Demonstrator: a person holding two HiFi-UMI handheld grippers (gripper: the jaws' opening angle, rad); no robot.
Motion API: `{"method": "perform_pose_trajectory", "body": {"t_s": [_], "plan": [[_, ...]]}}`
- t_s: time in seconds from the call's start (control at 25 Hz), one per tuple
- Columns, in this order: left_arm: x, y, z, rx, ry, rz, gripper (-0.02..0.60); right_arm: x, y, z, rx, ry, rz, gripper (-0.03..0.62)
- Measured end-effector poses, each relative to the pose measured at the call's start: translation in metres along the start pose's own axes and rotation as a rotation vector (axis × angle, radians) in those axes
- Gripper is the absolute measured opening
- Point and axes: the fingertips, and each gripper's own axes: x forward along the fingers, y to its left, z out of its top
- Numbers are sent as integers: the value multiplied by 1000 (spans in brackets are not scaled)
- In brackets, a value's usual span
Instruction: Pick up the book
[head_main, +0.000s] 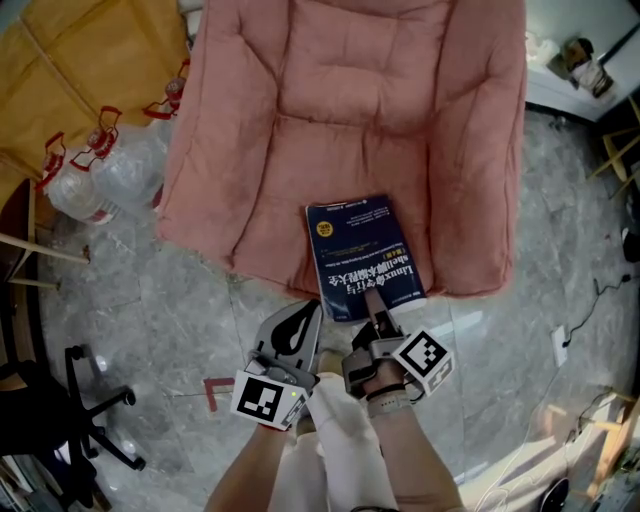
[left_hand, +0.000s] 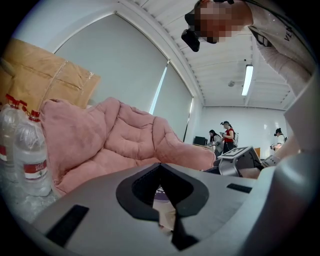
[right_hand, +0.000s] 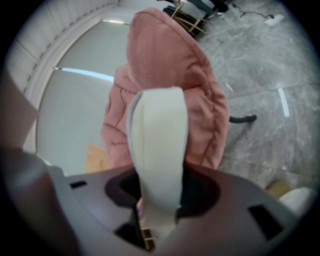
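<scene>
I saw a dark blue paperback book (head_main: 365, 255) lying face up across the front lip of a big pink quilted armchair (head_main: 350, 110). Its near end stuck out past the cushion over the grey marbled tile floor (head_main: 180, 310). Whether the far end touched the cushion, I could not tell.

The right gripper (head_main: 378, 305) came in from six o'clock of the book. Its jaws were clamped on the near edge, and the cream page block filled the gap between them. The left gripper (head_main: 312, 310) hung just beside it at seven o'clock, its jaws brought together with nothing between them.

At nine o'clock from the chair stood clear plastic water bottles with red caps (head_main: 110, 175). Flat brown cardboard (head_main: 80, 70) leaned beyond them at ten o'clock. A black wheeled office chair (head_main: 90, 420) sat on the tiles at seven o'clock, with a small red corner mark (head_main: 218, 392) nearer the person. A white power strip (head_main: 562, 345) lay at four o'clock.

Across the room a few people (left_hand: 227, 135) stood by desks under a long ceiling strip light (left_hand: 247, 80), beside pale roller blinds.
</scene>
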Motion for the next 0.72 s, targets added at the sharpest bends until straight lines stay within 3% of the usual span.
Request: {"method": "perform_pose_trajectory", "body": {"t_s": [0.28,0.72], "plan": [[-6,3,9,9,-2,11,8,7,-2,-1,38,9,-26,176],[-6,12,18,10,13,27,8,6,17,5,99,-44,29,176]]}}
